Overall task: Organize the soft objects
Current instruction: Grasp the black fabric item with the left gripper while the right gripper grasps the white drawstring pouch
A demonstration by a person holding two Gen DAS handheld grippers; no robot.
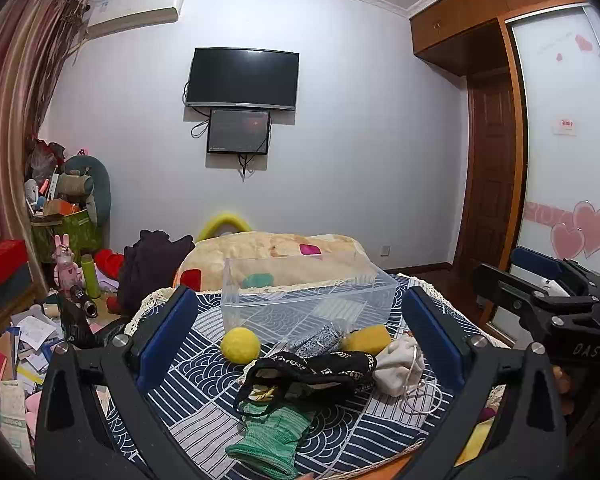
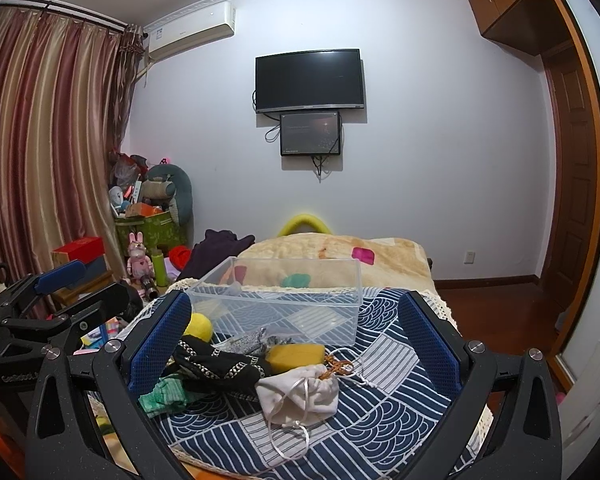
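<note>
A pile of soft things lies on the blue patterned cloth (image 1: 204, 372) in front of an empty clear plastic bin (image 1: 308, 296): a yellow felt ball (image 1: 240, 345), a yellow sponge (image 1: 366, 340), a grey mesh pouch (image 1: 318, 340), a black patterned cloth (image 1: 312, 372), a green knit glove (image 1: 272, 436) and a white drawstring pouch (image 1: 398, 364). My left gripper (image 1: 300, 336) is open and empty above the pile. My right gripper (image 2: 300, 336) is open and empty, with the white pouch (image 2: 300, 396) between its fingers, the sponge (image 2: 296, 356) and the bin (image 2: 284, 304) beyond.
A beige blanket (image 1: 276, 256) covers the bed behind the bin. Cluttered boxes, toys and papers (image 1: 32, 320) fill the floor at the left. A wardrobe (image 1: 560, 140) and a wooden door stand at the right. Each gripper shows at the edge of the other's view.
</note>
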